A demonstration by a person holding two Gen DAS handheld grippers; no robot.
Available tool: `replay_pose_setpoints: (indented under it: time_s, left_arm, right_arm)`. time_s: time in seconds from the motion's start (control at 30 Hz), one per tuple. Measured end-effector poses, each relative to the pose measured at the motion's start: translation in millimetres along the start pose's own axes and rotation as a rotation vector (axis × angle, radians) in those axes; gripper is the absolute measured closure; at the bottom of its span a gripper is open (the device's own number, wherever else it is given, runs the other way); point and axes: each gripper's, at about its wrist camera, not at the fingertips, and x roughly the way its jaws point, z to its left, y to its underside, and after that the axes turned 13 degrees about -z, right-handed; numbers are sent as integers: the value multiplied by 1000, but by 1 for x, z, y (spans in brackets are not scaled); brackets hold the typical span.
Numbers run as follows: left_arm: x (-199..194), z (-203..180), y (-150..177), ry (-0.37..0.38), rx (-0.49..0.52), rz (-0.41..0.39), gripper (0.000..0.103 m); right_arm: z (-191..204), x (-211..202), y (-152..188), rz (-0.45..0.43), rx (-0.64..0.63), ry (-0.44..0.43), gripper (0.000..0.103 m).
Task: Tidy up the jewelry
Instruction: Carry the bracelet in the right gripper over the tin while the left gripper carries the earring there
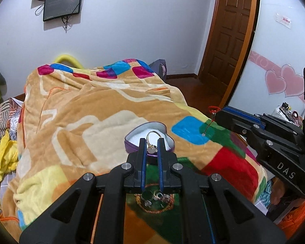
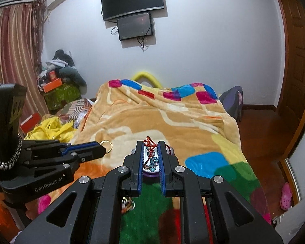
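In the left wrist view the left gripper (image 1: 151,142) has its jaws clamped on a gold bracelet (image 1: 151,140) over the heart-shaped box (image 1: 136,131) on the bed's blanket (image 1: 81,109), while in the right wrist view the right gripper (image 2: 151,145) has its jaws clamped on a red cord necklace (image 2: 150,152) with blue beads above that box.

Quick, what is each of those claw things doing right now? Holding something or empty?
Left gripper: closed on a gold ring bracelet.
Right gripper: closed on a red cord necklace with blue beads.
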Motion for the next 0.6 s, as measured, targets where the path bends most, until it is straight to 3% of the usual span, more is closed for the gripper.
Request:
replay_pose_setpoints:
  time_s: [0.33, 0.6]
  left_arm:
    - [40, 19, -5, 22, -19, 57, 95]
    - [73, 33, -3, 35, -49, 119, 95]
  right_arm:
    - [-5, 33, -7, -3, -4, -6, 91]
    - [-10, 65, -1, 56, -7, -31, 91]
